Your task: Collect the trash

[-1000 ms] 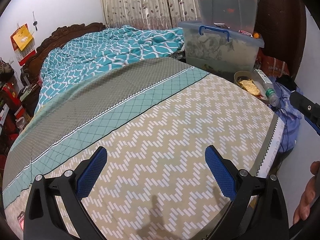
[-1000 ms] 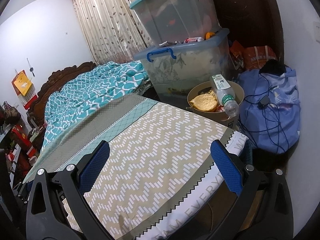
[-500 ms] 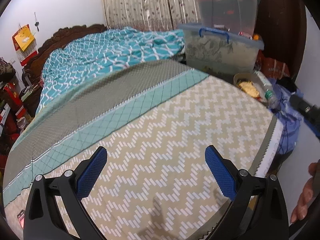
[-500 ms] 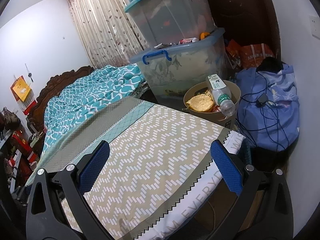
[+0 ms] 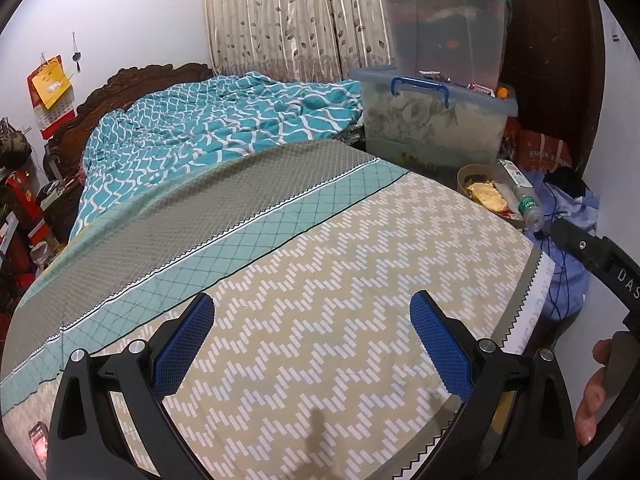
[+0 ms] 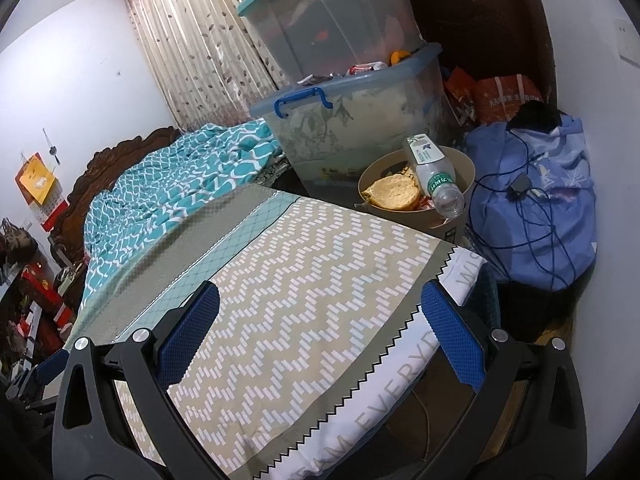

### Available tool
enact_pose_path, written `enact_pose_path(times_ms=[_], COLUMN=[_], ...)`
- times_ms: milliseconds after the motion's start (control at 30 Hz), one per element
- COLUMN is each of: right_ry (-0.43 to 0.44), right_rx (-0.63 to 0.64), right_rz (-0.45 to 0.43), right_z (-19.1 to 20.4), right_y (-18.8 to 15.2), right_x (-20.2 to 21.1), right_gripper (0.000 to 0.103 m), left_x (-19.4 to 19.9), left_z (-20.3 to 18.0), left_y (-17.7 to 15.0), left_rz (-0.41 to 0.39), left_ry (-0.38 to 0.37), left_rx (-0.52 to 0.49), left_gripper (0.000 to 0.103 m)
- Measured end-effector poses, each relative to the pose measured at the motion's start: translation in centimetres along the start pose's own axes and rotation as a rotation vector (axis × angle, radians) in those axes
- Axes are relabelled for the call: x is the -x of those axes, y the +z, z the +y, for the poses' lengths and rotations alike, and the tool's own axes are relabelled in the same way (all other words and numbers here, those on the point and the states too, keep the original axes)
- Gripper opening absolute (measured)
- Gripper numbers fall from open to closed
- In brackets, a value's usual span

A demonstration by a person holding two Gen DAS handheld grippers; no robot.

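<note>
Bedroom, white walls. Bed under zigzag beige and teal cover; rumpled teal quilt toward carved dark headboard. Leaf-print curtains behind. 2 clear storage bins stacked beside bed, dark wooden door beyond. Red-and-yellow wall calendar at left. Blue bundle with cord against right wall. Dim, cool light.

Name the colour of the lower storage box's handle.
Blue handle on the lower storage box; clearest in the right wrist view.
</note>
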State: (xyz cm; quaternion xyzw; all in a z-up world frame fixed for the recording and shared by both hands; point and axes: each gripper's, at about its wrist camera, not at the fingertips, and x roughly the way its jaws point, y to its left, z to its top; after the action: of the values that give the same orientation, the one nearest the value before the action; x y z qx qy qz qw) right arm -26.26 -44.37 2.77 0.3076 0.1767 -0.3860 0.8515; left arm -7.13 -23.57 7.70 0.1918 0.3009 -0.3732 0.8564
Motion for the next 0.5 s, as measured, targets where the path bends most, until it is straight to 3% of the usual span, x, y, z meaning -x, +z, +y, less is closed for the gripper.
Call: enact_pose_path(times_ms=[233, 500], right_ry=[-0.007, -0.038], right_rx=[-0.02, -0.034], right_rz=[0.005, -0.07], right_z=[-1.4, -5.0], right_y=[1.0, 3.2], right_x=[-0.7, -0.4], right_gripper=[0.1, 0.1], left_x=[-0.9, -1.7], left_z=[-1.6, -6.2], left_y=[0.5, 2.6], left_rz=[0.027, 0.016], left_ry=[0.001, -0.008], left_rx=[-0.026, -0.085], left_gripper=[0.094, 0.094])
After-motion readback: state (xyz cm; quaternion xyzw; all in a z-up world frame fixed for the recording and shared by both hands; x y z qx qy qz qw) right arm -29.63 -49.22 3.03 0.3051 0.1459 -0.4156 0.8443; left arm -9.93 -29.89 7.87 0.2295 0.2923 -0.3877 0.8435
